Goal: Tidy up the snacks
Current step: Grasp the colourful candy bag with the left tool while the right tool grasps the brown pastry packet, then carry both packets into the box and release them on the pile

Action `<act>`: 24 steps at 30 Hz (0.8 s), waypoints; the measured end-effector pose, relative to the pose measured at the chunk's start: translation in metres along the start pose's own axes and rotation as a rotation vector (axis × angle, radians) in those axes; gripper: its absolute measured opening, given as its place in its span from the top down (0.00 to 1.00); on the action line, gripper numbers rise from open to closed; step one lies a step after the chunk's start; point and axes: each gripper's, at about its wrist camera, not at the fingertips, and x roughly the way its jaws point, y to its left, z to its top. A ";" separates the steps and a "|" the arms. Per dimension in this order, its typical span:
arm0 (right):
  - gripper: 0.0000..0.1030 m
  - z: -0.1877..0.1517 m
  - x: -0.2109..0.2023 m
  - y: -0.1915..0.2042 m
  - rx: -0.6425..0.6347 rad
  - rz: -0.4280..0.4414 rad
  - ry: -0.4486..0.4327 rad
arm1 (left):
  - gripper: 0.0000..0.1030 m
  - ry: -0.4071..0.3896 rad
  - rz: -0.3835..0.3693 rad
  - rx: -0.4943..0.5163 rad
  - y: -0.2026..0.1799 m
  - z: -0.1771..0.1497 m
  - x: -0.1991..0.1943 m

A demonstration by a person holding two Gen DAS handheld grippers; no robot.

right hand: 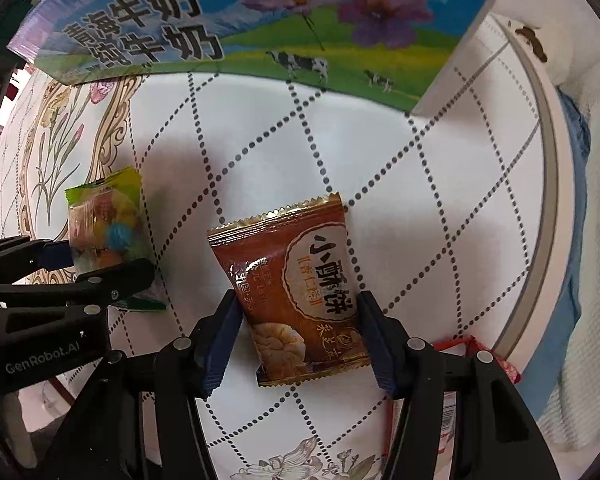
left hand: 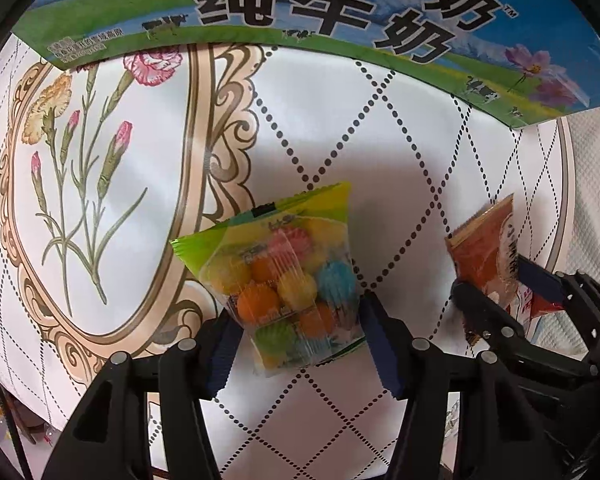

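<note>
**Both packets pinched, milk box dead ahead**

Biggest thing here is the milk carton box point(right hand: 260, 32), standing at the far edge of the flower-print tabletop point(left hand: 380, 128). Judging by the task, that's where the snacks go, and it sits straight ahead of both tools, well apart from them still. You only see its printed side, so the opening is hidden and I can't tell how full it is.

The right tool point(right hand: 296, 340) is clamped on the brown biscuit packet point(right hand: 292, 292), long axis pointing toward the box. The left tool point(left hand: 300, 336) grips the candy bag point(left hand: 284, 276) by its lower half, same heading. The two sit side by side, neither clearly nearer the box.

Bit of red wrapper point(right hand: 476, 352) peeks out behind the right tool, mostly cut off.
</note>
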 end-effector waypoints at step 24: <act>0.41 0.011 -0.151 0.010 0.039 0.122 -0.266 | 0.69 -0.188 -0.133 0.056 0.011 0.024 -0.134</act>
